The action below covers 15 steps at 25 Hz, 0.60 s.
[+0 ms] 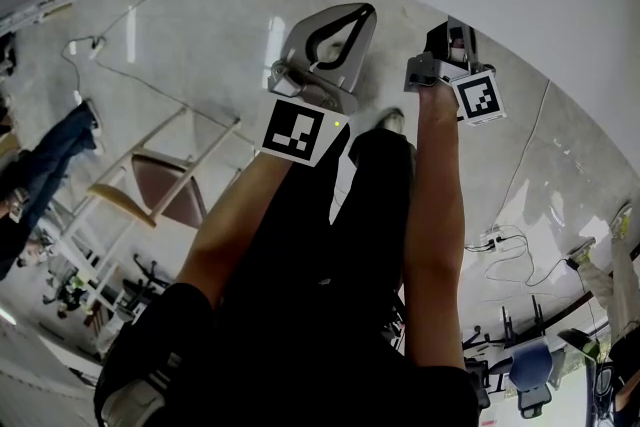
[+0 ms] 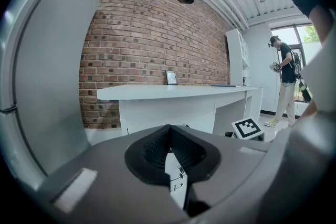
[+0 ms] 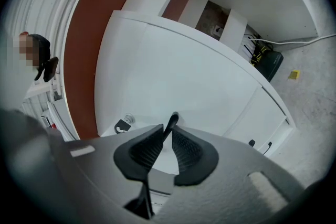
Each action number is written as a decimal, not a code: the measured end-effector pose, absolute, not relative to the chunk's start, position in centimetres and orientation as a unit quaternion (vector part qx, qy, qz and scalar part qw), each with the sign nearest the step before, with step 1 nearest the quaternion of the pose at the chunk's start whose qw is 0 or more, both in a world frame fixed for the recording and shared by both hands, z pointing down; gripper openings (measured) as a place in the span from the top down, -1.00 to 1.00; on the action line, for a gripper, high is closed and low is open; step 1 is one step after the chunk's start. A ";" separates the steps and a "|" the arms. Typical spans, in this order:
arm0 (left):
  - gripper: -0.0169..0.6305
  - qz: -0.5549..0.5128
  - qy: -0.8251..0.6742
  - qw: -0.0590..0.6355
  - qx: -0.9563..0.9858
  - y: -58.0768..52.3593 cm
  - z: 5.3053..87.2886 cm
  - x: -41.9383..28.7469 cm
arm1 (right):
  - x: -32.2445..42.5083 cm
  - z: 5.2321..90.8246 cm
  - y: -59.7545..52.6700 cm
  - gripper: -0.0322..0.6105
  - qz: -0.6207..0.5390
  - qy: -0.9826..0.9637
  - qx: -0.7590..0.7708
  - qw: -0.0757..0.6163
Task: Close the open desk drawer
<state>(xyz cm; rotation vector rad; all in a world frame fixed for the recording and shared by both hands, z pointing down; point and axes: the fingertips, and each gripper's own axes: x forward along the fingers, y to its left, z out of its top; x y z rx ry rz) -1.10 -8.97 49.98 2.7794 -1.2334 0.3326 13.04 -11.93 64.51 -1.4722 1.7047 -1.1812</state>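
Right gripper view, white drawer front (image 3: 178, 71) filling the middle just ahead of the jaws, right gripper (image 3: 167, 128) pinched narrowly on the drawer's thin black handle (image 3: 172, 118), left gripper (image 2: 169, 138) closed and empty, small lock (image 3: 123, 125) left of the handle.

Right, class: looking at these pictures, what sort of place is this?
Probably an open-plan office or lab workspace: a long white desk stands before a red brick wall, and a blue wheeled office chair sits on a polished grey concrete floor.
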 end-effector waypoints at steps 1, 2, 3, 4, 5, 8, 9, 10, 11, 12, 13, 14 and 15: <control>0.89 0.108 -0.403 0.040 0.908 -8.9 49.9 -1.1 | 13.1 64.5 -11.9 0.73 -0.443 0.640 -0.554 0.296; 0.89 0.107 -0.403 0.039 0.908 -8.9 49.8 -1.1 | 13.1 64.4 -11.9 0.73 -0.442 0.640 -0.554 0.298; 0.89 0.107 -0.403 0.038 0.908 -8.8 49.8 -1.1 | 13.1 64.3 -11.9 0.73 -0.442 0.640 -0.553 0.300; 0.89 0.107 -0.403 0.036 0.908 -8.9 49.9 -1.0 | 13.1 64.3 -11.9 0.73 -0.442 0.639 -0.551 0.304; 0.89 0.106 -0.402 0.036 0.909 -9.0 50.0 -0.9 | 13.1 64.4 -11.9 0.73 -0.442 0.638 -0.549 0.309; 0.89 0.104 -0.402 0.035 0.909 -9.1 50.2 -0.8 | 13.1 64.6 -11.9 0.73 -0.439 0.637 -0.547 0.320; 0.89 0.105 -0.402 0.034 0.909 -9.1 50.3 -0.9 | 13.1 64.7 -11.9 0.73 -0.439 0.636 -0.546 0.322; 0.89 0.105 -0.401 0.033 0.909 -9.2 50.4 -0.8 | 13.1 64.7 -12.0 0.73 -0.439 0.635 -0.546 0.325; 0.89 0.104 -0.401 0.033 0.909 -9.4 50.4 -0.8 | 13.1 64.8 -12.2 0.73 -0.439 0.634 -0.545 0.328; 0.89 0.103 -0.401 0.033 0.910 -9.7 50.5 -0.7 | 13.2 64.9 -12.4 0.73 -0.438 0.633 -0.544 0.332; 0.89 0.101 -0.401 0.033 0.910 -9.9 50.6 -0.6 | 13.3 65.0 -12.6 0.73 -0.437 0.633 -0.543 0.337; 0.89 0.100 -0.401 0.033 0.910 -10.0 50.7 -0.5 | 13.4 65.0 -12.8 0.73 -0.435 0.634 -0.541 0.341; 0.89 0.098 -0.401 0.033 0.910 -9.9 50.7 -0.5 | 13.5 64.9 -12.8 0.73 -0.432 0.635 -0.540 0.344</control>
